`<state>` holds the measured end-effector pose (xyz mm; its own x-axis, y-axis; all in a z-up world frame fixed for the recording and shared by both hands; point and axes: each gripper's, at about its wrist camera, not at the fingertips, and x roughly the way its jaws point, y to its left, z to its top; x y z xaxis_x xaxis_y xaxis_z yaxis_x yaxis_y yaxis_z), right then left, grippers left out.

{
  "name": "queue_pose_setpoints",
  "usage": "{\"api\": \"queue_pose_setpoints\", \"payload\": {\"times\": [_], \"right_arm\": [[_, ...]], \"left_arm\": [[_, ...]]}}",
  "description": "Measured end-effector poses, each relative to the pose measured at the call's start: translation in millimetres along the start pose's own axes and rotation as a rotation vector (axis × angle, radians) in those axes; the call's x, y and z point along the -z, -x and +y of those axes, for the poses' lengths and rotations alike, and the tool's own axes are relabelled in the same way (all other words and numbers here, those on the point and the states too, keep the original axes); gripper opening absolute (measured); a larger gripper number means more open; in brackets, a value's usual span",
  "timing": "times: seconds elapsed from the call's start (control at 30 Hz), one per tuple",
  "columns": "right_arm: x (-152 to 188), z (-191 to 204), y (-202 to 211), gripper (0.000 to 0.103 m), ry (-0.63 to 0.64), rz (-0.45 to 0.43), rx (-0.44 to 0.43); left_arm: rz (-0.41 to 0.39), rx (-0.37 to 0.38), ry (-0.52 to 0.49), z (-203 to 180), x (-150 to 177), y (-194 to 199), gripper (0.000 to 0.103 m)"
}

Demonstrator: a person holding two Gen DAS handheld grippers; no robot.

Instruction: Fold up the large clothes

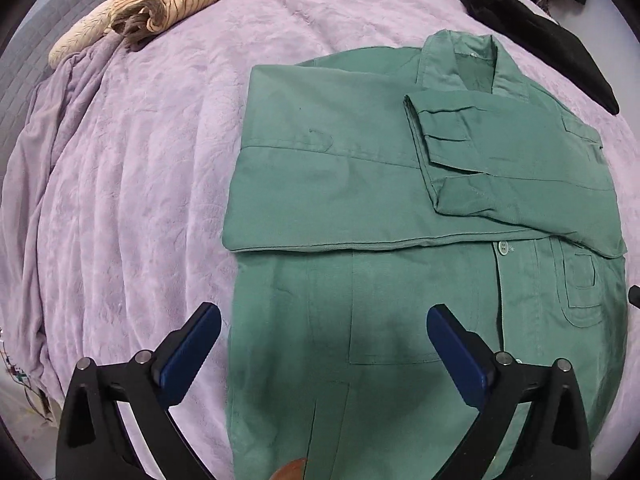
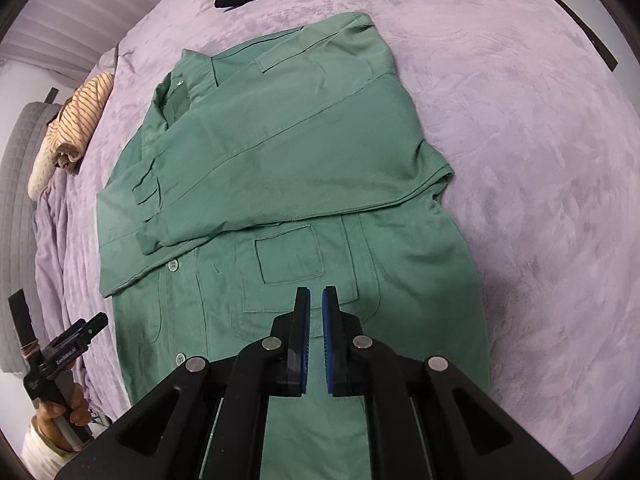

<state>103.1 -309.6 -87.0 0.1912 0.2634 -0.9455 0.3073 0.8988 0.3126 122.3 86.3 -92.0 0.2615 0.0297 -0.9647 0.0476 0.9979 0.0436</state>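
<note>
A large green jacket [image 1: 360,184] lies flat on the purple blanket, collar far, both sleeves folded across its chest. It also shows in the right wrist view [image 2: 280,152]. My left gripper [image 1: 324,320] is open and empty, hovering over the jacket's lower left part. My right gripper [image 2: 316,294] is almost shut with nothing between its pads, hovering over the lower right pocket. The left gripper in the person's hand [image 2: 64,344] shows at the left edge of the right wrist view.
The purple blanket [image 1: 140,160] covers the bed. A striped beige garment [image 1: 168,0] lies bunched at the far left. Dark clothes [image 1: 536,28] lie at the far right. A grey padded edge [image 2: 16,208] runs along the left side.
</note>
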Motion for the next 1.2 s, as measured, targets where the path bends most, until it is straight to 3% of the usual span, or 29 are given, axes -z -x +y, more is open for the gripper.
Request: {"api": "queue_pose_setpoints", "payload": {"times": [0.17,0.23,0.27,0.3,0.57,0.63,0.7,0.83,1.0,1.2], "right_arm": [[4,17,7,0.010,0.020,0.001,-0.004],[5,23,11,0.035,0.032,-0.003,0.001],[6,27,14,0.063,0.041,-0.008,0.005],[7,31,18,0.076,0.052,-0.019,0.008],[17,55,43,0.082,0.129,-0.074,0.025],[20,57,48,0.088,0.130,-0.093,0.025],[24,56,53,0.103,0.119,-0.112,0.017],[27,52,55,0.103,0.103,-0.119,0.002],[34,48,47,0.103,0.100,-0.067,0.000],[39,41,38,0.103,0.097,-0.015,0.002]], "left_arm": [[0.019,0.041,0.032,9,6,9,0.103],[0.025,0.038,0.032,9,9,12,0.103],[0.031,0.043,0.035,10,9,13,0.103],[0.037,0.057,0.040,12,9,13,0.103],[0.056,0.036,0.012,6,20,22,0.103],[0.055,0.034,-0.004,3,24,26,0.103],[0.062,0.036,-0.011,0,27,28,0.103],[0.073,0.040,-0.017,-3,32,30,0.103],[0.085,0.037,-0.035,-9,35,30,0.103],[0.089,-0.035,-0.035,-12,37,26,0.103]]}}
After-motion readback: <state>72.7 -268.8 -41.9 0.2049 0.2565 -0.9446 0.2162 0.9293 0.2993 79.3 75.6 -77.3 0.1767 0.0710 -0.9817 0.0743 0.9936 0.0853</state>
